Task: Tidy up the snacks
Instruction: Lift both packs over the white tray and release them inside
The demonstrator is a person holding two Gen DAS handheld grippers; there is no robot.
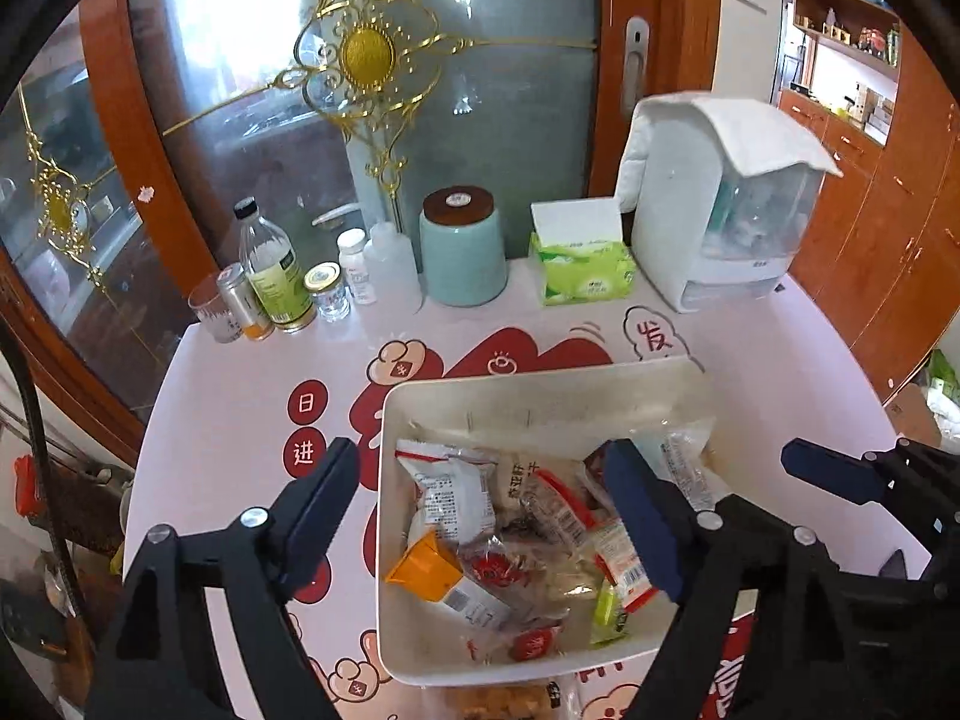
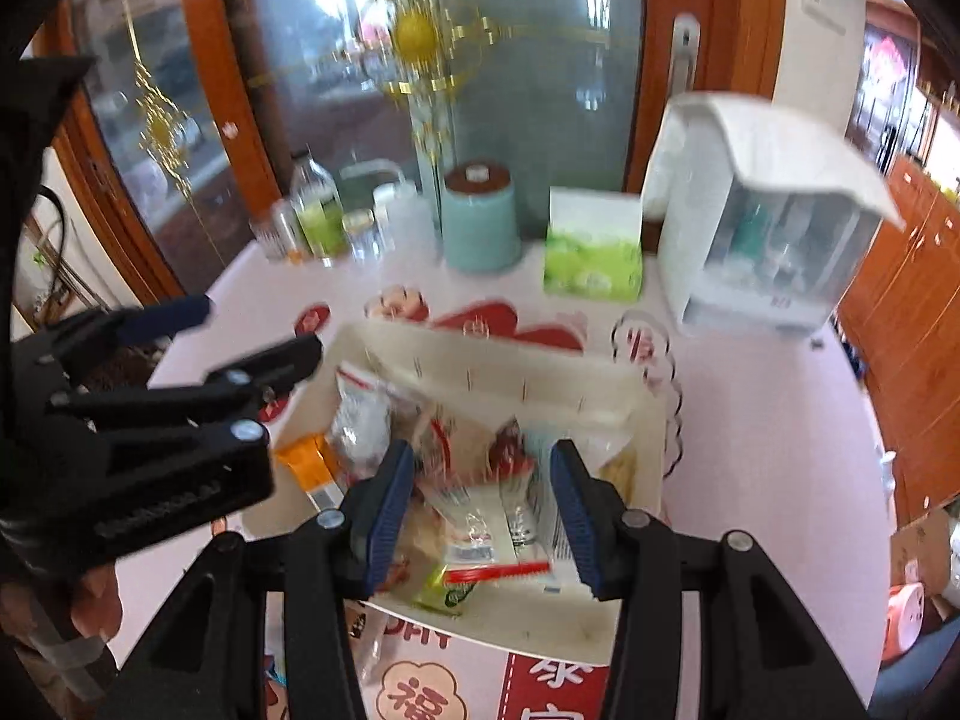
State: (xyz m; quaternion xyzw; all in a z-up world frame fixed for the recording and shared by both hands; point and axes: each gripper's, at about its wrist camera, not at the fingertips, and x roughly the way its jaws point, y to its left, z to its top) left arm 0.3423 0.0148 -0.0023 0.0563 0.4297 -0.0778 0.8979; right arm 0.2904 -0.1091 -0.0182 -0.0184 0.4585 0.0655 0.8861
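A cream rectangular bin [image 1: 540, 387] sits on the pink table and holds several wrapped snacks, among them a white-and-red packet [image 1: 453, 489] and an orange-capped packet [image 1: 429, 570]. My left gripper [image 1: 480, 501] is open and empty, spread over the bin's left half. My right gripper [image 2: 480, 510] is open and empty, hovering low over the bin [image 2: 636, 414] above a clear packet with a red stripe [image 2: 492, 558]; the view is blurred. The right gripper's fingers also show at the right edge of the left wrist view [image 1: 834, 471]. A snack packet [image 1: 504, 702] lies on the table in front of the bin.
At the table's back stand bottles and jars [image 1: 276, 282], a teal canister [image 1: 463, 246], a green tissue box [image 1: 579, 267] and a white appliance [image 1: 714, 204]. Behind is a glass door with gold ornament [image 1: 366, 54]. Wooden cabinets [image 1: 888, 228] are on the right.
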